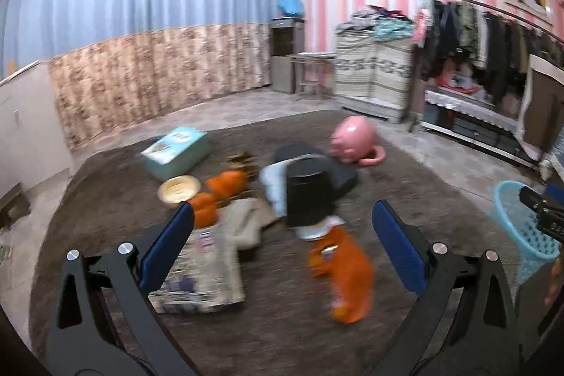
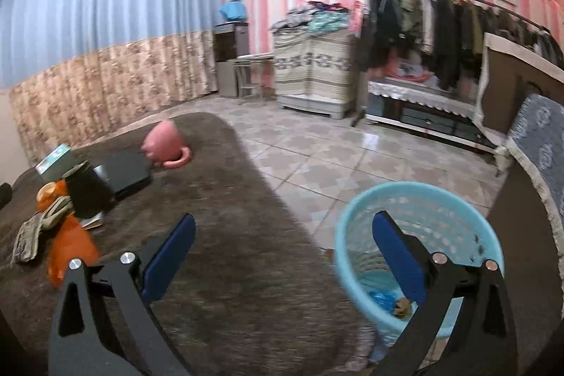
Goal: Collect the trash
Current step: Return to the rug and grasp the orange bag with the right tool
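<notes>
A light-blue mesh waste basket (image 2: 419,256) stands at the rug's right edge, with a few scraps at its bottom; it also shows at the right edge of the left wrist view (image 1: 521,224). My right gripper (image 2: 283,235) is open and empty, its right finger over the basket's mouth. My left gripper (image 1: 282,224) is open and empty above a litter pile on the brown rug (image 1: 268,323): an orange wrapper (image 1: 347,273), a printed packet (image 1: 201,273), a black cup (image 1: 308,196) and orange peels (image 1: 218,192).
A pink piggy bank (image 1: 352,138), a teal box (image 1: 174,152), a small wooden bowl (image 1: 178,189) and a dark flat case (image 1: 338,171) lie on the rug. A clothes rack (image 2: 440,23), a covered cabinet (image 2: 313,69) and a sofa arm (image 2: 535,136) stand around the tiled floor (image 2: 335,157).
</notes>
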The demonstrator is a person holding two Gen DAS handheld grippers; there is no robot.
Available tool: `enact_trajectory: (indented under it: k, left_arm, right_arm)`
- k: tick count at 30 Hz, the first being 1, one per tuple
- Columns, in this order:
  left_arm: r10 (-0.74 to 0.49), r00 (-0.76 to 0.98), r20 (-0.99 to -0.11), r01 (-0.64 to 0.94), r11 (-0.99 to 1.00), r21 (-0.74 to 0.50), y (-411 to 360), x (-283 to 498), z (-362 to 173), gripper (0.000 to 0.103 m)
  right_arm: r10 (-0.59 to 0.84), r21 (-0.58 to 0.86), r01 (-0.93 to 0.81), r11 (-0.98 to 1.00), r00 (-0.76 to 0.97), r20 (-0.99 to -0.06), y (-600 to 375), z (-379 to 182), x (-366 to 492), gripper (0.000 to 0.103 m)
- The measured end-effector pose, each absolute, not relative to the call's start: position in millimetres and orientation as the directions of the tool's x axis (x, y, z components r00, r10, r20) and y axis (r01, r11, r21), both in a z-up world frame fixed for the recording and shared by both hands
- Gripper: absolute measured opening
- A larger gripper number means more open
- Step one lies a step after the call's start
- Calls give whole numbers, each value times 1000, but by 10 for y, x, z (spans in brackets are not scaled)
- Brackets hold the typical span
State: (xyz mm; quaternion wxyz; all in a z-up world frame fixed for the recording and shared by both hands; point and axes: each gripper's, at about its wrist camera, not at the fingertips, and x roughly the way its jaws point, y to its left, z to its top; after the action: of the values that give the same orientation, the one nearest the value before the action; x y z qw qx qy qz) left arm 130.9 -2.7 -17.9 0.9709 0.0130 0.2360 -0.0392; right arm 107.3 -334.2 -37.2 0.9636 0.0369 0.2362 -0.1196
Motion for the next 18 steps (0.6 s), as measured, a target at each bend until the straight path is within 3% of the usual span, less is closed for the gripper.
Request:
enact_trajectory:
  k: [18]
  left_arm:
    - [121, 818, -562, -106, 993, 59, 1070, 1318, -769, 98]
  right_arm:
    - [71, 27, -68, 997, 841, -537, -2106, -597, 1494, 98]
